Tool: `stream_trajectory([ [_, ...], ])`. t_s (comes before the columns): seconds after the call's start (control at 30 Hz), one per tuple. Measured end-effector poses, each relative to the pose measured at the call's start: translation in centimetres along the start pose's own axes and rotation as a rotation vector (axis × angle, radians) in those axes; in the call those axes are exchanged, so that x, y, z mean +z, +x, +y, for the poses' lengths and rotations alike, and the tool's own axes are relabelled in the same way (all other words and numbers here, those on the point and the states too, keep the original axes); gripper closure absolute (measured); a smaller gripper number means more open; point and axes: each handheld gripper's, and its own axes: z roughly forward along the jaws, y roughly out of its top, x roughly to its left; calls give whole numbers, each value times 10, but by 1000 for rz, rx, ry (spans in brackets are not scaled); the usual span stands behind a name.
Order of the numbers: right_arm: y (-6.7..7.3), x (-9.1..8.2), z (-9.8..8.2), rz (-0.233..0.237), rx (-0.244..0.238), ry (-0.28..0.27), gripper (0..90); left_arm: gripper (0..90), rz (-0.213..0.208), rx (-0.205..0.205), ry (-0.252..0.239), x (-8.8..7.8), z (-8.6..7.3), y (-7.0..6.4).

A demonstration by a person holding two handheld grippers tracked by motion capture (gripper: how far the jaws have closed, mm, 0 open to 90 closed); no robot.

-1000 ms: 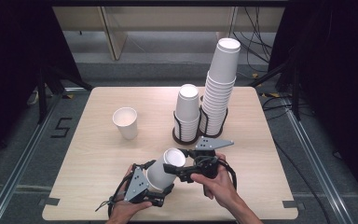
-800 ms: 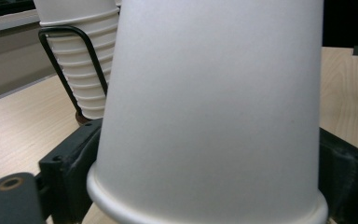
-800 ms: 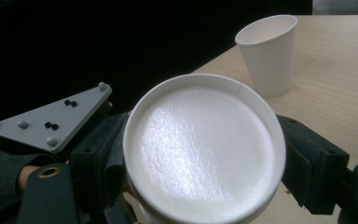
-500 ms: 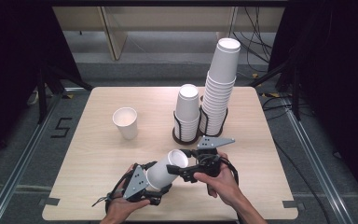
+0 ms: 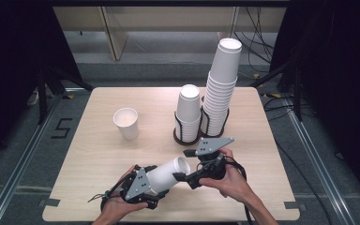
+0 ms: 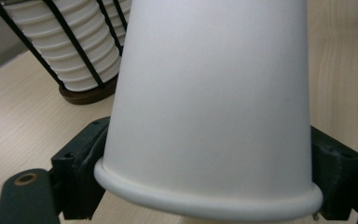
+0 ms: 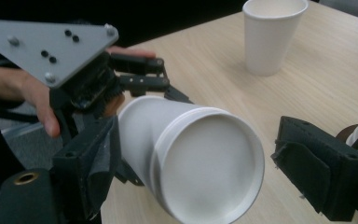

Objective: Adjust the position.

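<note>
Since the earlier frame, the left gripper (image 5: 155,180) has just closed its jaws onto the rim end of the paper cup (image 5: 168,173), which lies tilted above the near table (image 5: 93,154) edge. Its base end sits between the spread, untouching jaws of the right gripper (image 5: 185,177). Farther off stand a lone upright cup (image 5: 126,123) and two racked cup stacks (image 5: 206,110).

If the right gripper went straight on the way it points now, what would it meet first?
Probably the bottom end of the paper cup, which the left gripper clamps on its side. That end already lies between the right gripper's open jaws, the left pad close to its wall; contact is unclear.
</note>
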Motion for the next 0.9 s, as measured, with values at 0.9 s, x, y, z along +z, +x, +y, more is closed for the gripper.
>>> stream_trajectory([
  [0.9,25,34,-9,30,-357,404,188,151,-130,159,144,-2,8,-8],
])
